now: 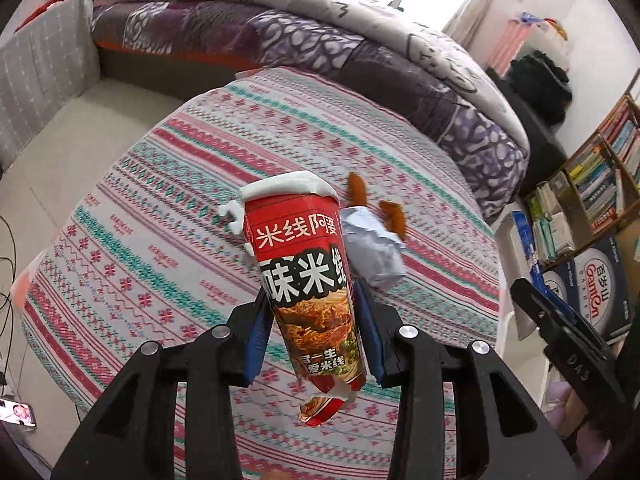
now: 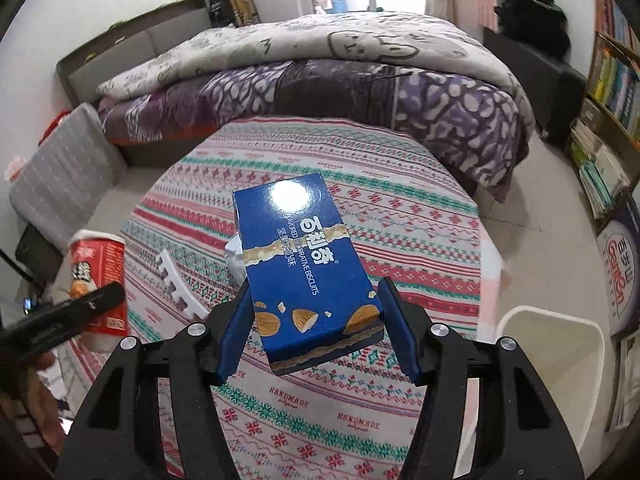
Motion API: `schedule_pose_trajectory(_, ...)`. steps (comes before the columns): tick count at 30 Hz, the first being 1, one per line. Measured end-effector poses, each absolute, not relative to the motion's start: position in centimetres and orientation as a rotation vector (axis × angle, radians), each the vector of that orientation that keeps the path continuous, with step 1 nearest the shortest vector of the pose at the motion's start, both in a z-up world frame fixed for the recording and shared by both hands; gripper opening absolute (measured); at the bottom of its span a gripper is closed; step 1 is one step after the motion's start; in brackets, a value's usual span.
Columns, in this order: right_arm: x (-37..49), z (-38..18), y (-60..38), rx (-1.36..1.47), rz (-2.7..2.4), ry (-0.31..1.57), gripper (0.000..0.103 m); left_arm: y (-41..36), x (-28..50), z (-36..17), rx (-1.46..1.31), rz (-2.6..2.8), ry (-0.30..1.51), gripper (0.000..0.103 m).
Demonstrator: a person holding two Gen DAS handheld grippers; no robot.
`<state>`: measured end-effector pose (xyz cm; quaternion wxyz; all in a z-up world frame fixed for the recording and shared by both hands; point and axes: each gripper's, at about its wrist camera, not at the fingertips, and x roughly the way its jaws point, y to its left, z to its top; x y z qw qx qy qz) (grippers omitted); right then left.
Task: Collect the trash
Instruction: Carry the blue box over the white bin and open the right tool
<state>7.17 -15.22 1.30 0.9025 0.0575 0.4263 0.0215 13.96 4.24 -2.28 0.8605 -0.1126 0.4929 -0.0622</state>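
Upright, slightly tilted, red cup (image 1: 310, 280) in left claw (image 1: 316, 332).

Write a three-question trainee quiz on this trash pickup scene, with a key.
1. True or false: the left tool holds the torn red paper noodle cup.
2. What does the right tool hold?
A. crumpled white paper
B. blue cardboard biscuit box
C. white plastic comb-like strip
3. Fill in: the white plastic bin stands on the robot's ____ side of the table.

Key: 1 true; 2 B; 3 right.
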Motion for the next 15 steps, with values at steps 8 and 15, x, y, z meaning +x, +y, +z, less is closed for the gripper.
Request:
schedule_pose_trajectory(8, 4.8, 2.7, -19.4, 0.113, -0.057, 0.865, 0.058, 1.4, 13.4, -2.3, -0.188, -0.165, 1.024, 0.04)
schedule_pose_trajectory(15, 3.3, 0.4, -25.2, 0.242, -0.178, 0.911, 0.059, -1.2, 13.2, -3.8, -0.133, -0.185, 1.052, 0.04)
